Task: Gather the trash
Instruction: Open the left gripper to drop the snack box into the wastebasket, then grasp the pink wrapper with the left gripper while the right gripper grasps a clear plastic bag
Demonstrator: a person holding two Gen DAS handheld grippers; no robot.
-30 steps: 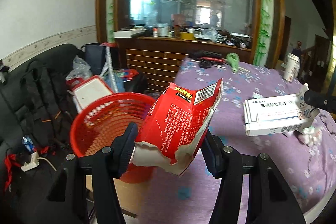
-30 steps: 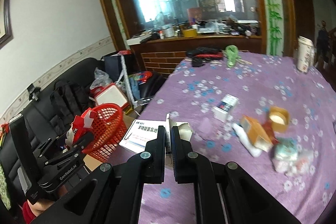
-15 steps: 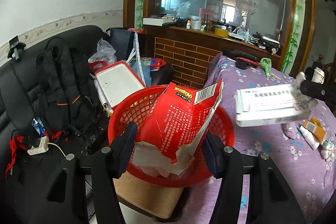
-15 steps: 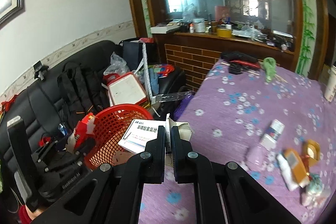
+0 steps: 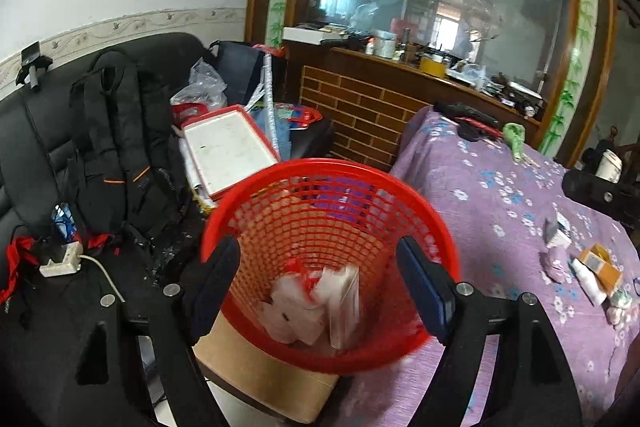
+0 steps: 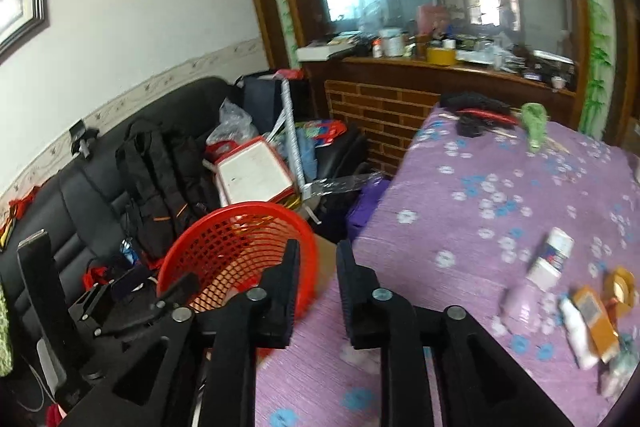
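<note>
A red mesh basket (image 5: pixel 436 227) stands on a cardboard box beside the table; it also shows in the right wrist view (image 6: pixel 224 227). The red wrapper (image 5: pixel 296 301) and the white medicine box (image 5: pixel 344 301) lie at its bottom. My left gripper (image 5: pixel 320 267) is open and empty right above the basket. My right gripper (image 6: pixel 318 267) is open and empty at the table edge, next to the basket. More trash lies on the purple cloth: a small white box (image 6: pixel 554 257), an orange box (image 6: pixel 596 319), a white tube (image 6: pixel 576 331).
The table with the purple flowered cloth (image 6: pixel 480 187) fills the right side. A black sofa with a backpack (image 5: pixel 116 147), bags and a white board (image 5: pixel 228 151) is on the left. A brick-front counter (image 5: pixel 368 115) stands behind.
Both grippers opened. The red wrapper dropped from the left one and the white medicine box from the right one into the basket. The left gripper moved over the basket.
</note>
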